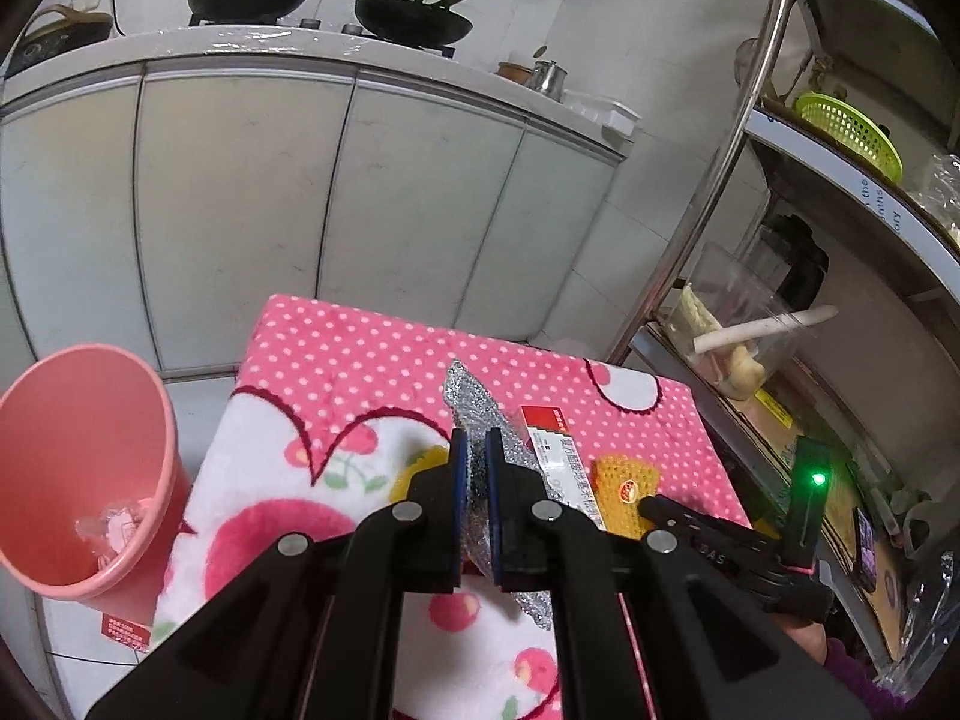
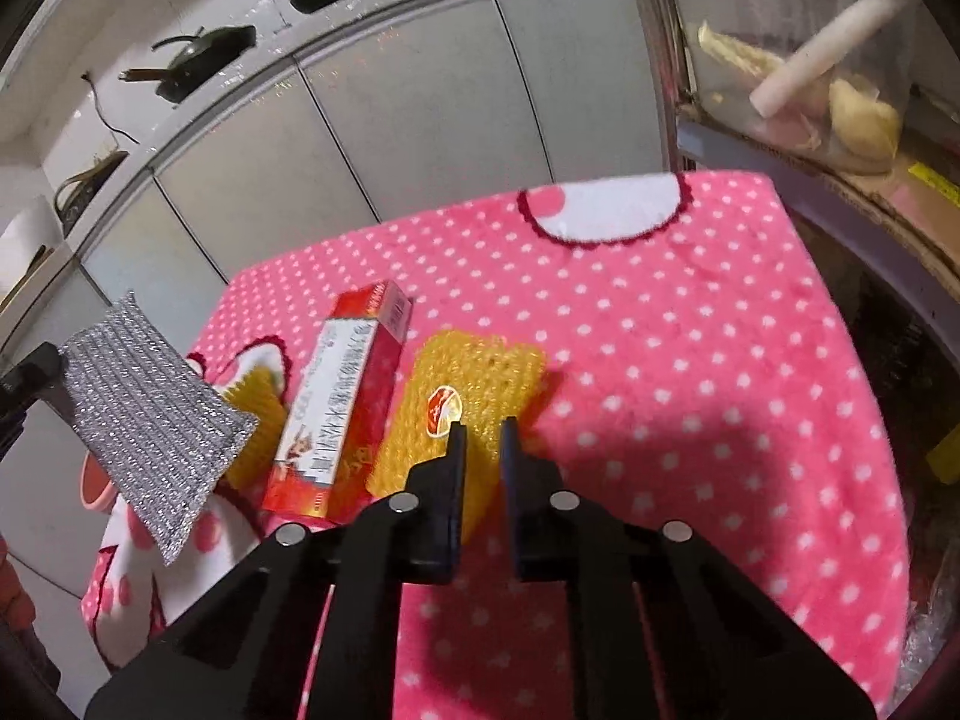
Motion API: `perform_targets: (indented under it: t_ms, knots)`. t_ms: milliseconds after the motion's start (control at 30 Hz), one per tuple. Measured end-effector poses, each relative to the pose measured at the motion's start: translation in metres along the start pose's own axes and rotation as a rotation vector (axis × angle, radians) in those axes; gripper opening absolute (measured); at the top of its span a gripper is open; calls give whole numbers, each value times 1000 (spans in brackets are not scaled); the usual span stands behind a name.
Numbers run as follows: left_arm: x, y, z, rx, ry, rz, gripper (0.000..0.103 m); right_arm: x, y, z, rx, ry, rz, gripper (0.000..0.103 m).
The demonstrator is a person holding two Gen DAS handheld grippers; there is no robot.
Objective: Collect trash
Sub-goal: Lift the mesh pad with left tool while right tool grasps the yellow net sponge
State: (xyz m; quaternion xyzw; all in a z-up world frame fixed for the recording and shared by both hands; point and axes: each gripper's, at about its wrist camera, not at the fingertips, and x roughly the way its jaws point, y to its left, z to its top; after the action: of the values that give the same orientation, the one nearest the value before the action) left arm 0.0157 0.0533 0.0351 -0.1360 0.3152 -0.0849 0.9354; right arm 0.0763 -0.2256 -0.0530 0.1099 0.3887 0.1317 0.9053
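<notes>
A: Between the left tool's (image 1: 474, 456) pads: silver scouring pad (image 1: 474, 414), clamped and lifted off the pink surface (image 1: 336, 360), likely bound for the pink bin (image 1: 90, 468) to its left.

B: Right tool (image 2: 483, 438)?

A: Nearly closed on the yellow sponge (image 2: 474, 396); contact unclear. Red carton (image 2: 342, 396) lies just left of it.

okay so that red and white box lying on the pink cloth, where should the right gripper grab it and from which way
Grip the red and white box across its narrow width near the middle, coming down from above. It lies flat and long, with a yellow scrubber close on its right, so the right gripper should straddle the long sides, easing one finger between them.
</notes>
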Motion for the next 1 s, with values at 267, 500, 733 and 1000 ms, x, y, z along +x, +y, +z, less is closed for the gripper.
perform_targets:
  t_ms: [267, 500, 733, 1000]
  knots:
    - [-10, -10, 4, 12, -17, 29, 5, -39, 7, 5, -26, -104, 44, 11]
    - [-17, -21, 5, 34, -28, 39, 5, -63, 11, 9, -24, -160, 89, 11]
    - [-28, -21, 10, 37, -54, 52, 5, -70, 20, 11, -43, -174, 101, 11]
    - [-43, -12, 16, 26, -90, 70, 5, -75, 38, 12, -79, -174, 105, 11]
